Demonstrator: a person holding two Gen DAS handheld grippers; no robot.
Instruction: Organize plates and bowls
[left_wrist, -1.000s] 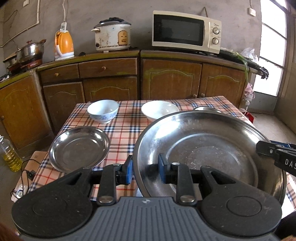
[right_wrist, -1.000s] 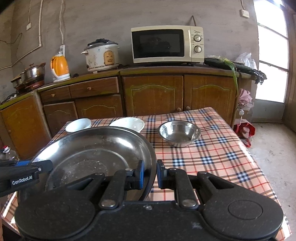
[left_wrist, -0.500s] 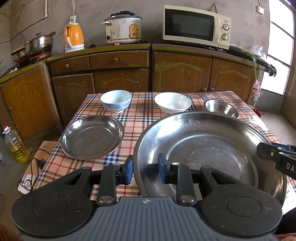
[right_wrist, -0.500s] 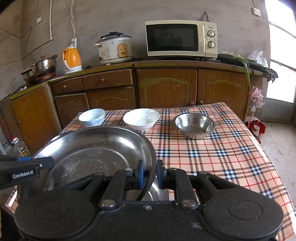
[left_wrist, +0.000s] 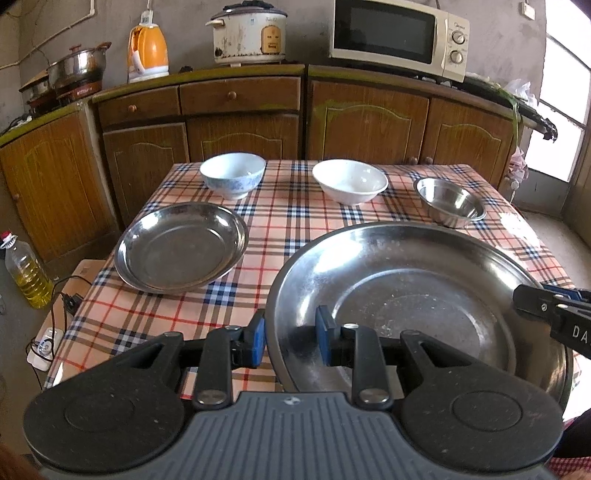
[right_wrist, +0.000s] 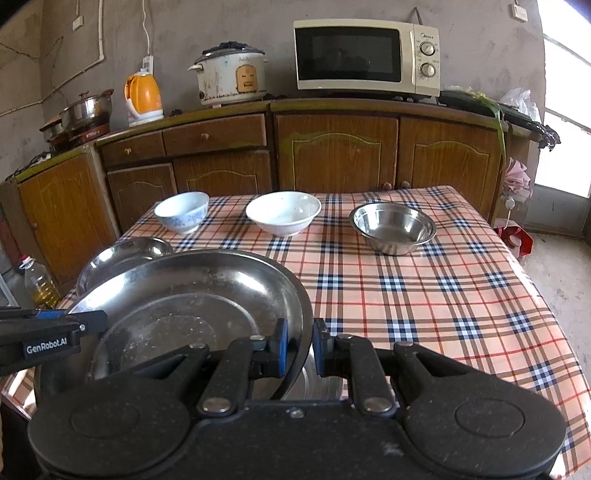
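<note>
I've brought the big steel plate (left_wrist: 413, 295) lower over the bench (left_wrist: 295, 229), both tools, left tool (left_wrist: 290, 334) and right tool (right_wrist: 297, 341), clamped on its rim, nearly ready to set down.

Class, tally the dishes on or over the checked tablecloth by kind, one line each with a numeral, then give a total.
Steel plates: 2, a large held plate and a smaller plate
White ceramic bowls: 2, a patterned bowl and a plain bowl
Steel bowls: 1, the steel bowl
Total: 5
</note>
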